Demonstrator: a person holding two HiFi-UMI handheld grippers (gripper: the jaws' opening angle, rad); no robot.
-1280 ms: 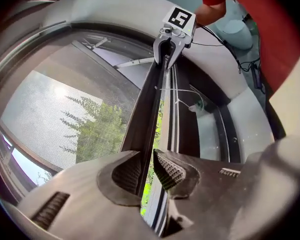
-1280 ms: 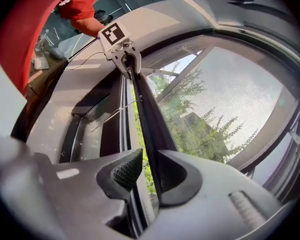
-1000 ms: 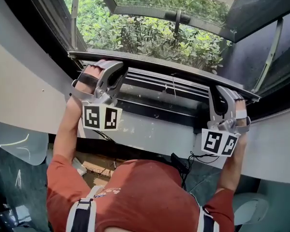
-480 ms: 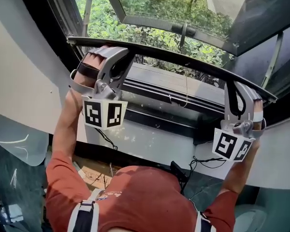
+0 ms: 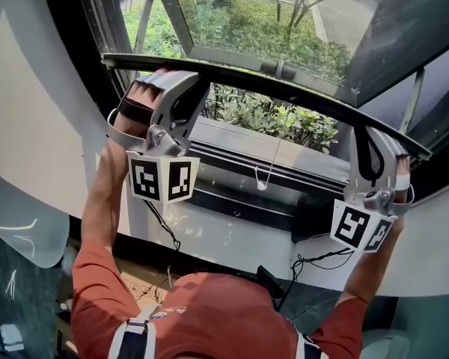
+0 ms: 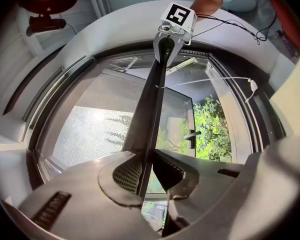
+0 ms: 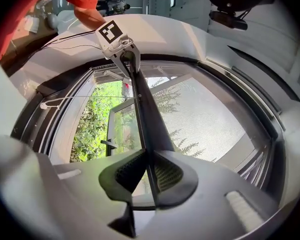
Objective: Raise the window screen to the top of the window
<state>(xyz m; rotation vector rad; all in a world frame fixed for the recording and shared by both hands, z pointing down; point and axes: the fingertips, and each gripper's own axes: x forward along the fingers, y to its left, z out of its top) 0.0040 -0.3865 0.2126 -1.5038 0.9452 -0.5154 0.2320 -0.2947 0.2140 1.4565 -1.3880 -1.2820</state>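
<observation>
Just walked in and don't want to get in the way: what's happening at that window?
A person is raising the window screen with two handheld grippers. The left gripper and right gripper each have the screen's dark bottom bar between their jaws, one near each end. The right is clamped on it; the left's jaws have just been opening slightly. Over the last second the bar has climbed clear of the sill, showing shrubs beneath, but it is not yet at the top.

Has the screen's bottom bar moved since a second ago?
Yes. The screen bar has risen away from the sill track; foliage now shows between them.
</observation>
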